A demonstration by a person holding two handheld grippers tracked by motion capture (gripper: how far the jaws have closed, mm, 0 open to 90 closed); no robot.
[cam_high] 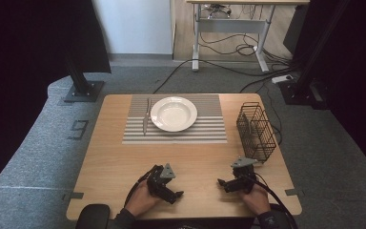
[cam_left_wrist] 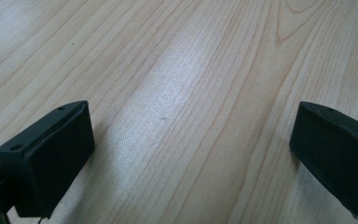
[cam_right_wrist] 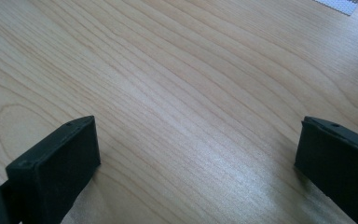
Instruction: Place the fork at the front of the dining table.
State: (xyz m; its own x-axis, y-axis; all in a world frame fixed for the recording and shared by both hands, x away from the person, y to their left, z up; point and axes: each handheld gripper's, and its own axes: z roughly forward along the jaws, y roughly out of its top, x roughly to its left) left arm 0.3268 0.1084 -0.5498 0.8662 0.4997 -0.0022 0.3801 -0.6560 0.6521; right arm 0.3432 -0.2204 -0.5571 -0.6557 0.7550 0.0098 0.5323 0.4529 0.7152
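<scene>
A white plate (cam_high: 173,113) lies on a grey striped placemat (cam_high: 205,131) at the far middle of the wooden table (cam_high: 114,162). A knife (cam_high: 146,117) lies on the mat just left of the plate. My left gripper (cam_high: 175,194) rests near the front edge, held by a hand, jaws wide apart over bare wood (cam_left_wrist: 186,116) with nothing between them. My right gripper (cam_high: 223,183) rests at the front right, also open over bare wood (cam_right_wrist: 191,116), its jaws pointing toward the left gripper.
A black wire basket (cam_high: 256,131) stands at the table's right edge, just beyond my right gripper. A corner of the placemat (cam_right_wrist: 340,4) shows in the right gripper view. Carpet, a stand base (cam_high: 83,90) and cables lie past the table.
</scene>
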